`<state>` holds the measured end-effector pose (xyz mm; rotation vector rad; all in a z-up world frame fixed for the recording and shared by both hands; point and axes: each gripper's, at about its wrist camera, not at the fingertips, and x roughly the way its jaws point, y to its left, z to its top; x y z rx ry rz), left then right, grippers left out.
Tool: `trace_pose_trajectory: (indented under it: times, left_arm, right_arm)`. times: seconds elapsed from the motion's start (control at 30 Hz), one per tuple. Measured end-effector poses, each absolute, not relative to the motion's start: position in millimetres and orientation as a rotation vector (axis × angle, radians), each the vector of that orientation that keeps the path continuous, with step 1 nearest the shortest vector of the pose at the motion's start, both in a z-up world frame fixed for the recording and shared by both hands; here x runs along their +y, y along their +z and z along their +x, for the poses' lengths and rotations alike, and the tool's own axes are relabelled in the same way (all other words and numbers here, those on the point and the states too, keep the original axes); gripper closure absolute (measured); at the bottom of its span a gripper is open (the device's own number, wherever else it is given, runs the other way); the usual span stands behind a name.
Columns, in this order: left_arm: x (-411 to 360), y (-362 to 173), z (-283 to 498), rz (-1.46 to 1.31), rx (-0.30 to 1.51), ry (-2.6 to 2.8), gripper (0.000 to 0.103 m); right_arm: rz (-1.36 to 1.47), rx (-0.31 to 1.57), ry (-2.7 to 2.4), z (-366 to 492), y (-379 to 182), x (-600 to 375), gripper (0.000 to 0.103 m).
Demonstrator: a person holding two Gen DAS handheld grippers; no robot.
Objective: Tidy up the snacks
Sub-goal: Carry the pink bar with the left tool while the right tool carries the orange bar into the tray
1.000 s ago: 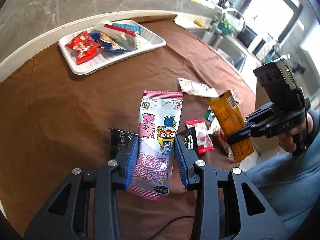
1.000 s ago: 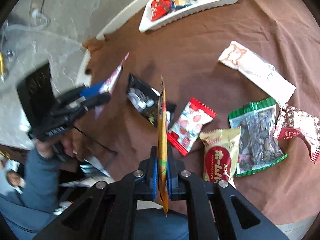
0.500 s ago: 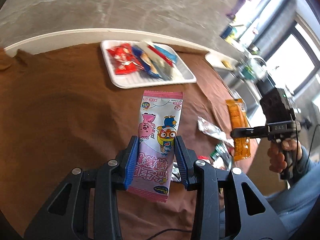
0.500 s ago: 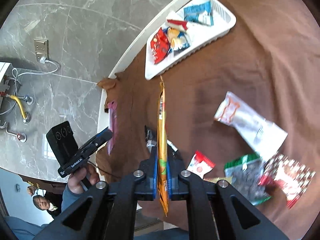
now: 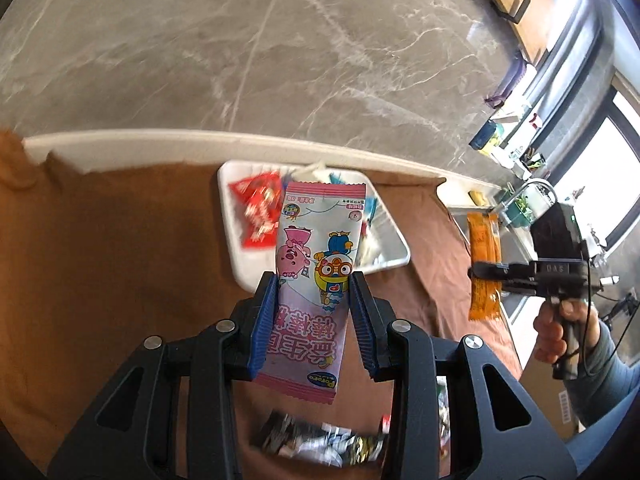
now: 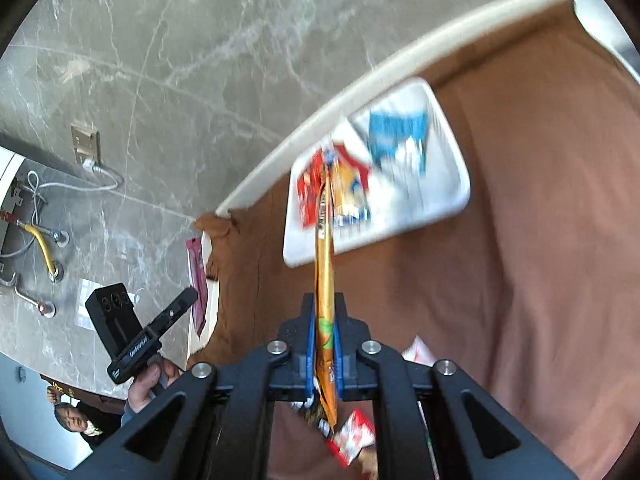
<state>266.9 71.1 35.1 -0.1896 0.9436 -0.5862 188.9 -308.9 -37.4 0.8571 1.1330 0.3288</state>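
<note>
Carrying two snacks to the white tray (image 5: pixel 394 240) at the table's far edge. My left gripper (image 5: pixel 314 316) is clamped on the pink cartoon packet (image 5: pixel 316 276); my right gripper (image 6: pixel 323 354) is pinched tight on the orange packet (image 6: pixel 324 276), held edge-on. Both hang above the brown cloth (image 6: pixel 540 240), short of the tray. Next, I reckon: get over a free bit of tray w/o hitting the snacks inside (blurred, prob. 4–5), lower, let go.

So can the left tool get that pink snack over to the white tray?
Probably yes. The left tool grips the pink snack, and only bare brown cloth lies before the white tray.
</note>
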Motion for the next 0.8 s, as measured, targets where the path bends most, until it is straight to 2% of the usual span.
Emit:
trace_pose_trajectory:
  times: [0.2,0.4,0.63,0.8]
  left_arm:
    - [30,27,321,-0.181,0.961,-0.58,0.069]
    - [-10,-9,364,-0.136,1.024,-0.523,0.069]
    - [-36,-45,384,-0.109,1.075,-0.482,0.069]
    - [-44,-53,390,-0.086,1.086,-0.462,0.069]
  right_arm:
    - [0.753,1.137,0.362,258,-39,-313,0.094]
    - [0.579,1.234,0.331,317,-74,-301,0.094]
    - [0.568,1.318,0.336,342,-112,-297,0.094]
    - [0.478,1.349,0.327,349,-123,-284,0.094]
